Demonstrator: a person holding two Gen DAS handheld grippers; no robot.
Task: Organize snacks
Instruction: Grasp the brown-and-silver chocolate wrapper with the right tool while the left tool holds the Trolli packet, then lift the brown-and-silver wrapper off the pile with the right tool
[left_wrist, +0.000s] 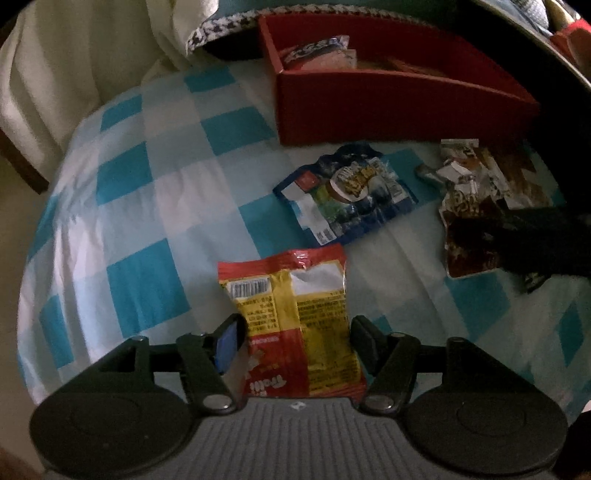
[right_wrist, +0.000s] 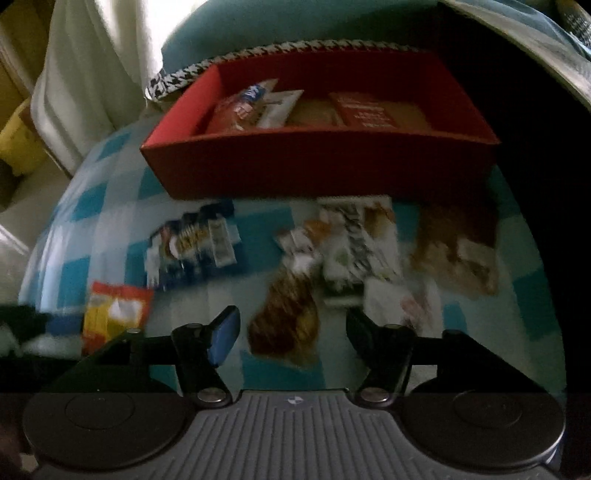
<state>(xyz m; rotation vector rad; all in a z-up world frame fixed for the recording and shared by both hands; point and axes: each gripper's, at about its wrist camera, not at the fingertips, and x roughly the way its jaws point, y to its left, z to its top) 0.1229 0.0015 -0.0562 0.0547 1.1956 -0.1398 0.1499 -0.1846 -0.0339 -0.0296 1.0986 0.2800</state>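
A red and yellow snack packet (left_wrist: 295, 295) lies back side up on the checked bedspread. My left gripper (left_wrist: 295, 339) is shut on it, with its fingers against the packet's two side edges. The packet (right_wrist: 114, 314) also shows at the left of the right wrist view. My right gripper (right_wrist: 291, 332) hovers open above a brown snack packet (right_wrist: 284, 317), which lies on the bedspread, and holds nothing. A red cardboard box (left_wrist: 388, 107) at the far side holds several snacks. The same red box (right_wrist: 314, 162) fills the top of the blurred right wrist view.
A blue snack packet (left_wrist: 347, 192) lies between the red and yellow packet and the box. Brown and white packets (left_wrist: 480, 184) are heaped at the right, partly under a dark blurred shape (left_wrist: 535, 240). Cream curtain fabric (left_wrist: 74, 55) hangs past the bed's left edge.
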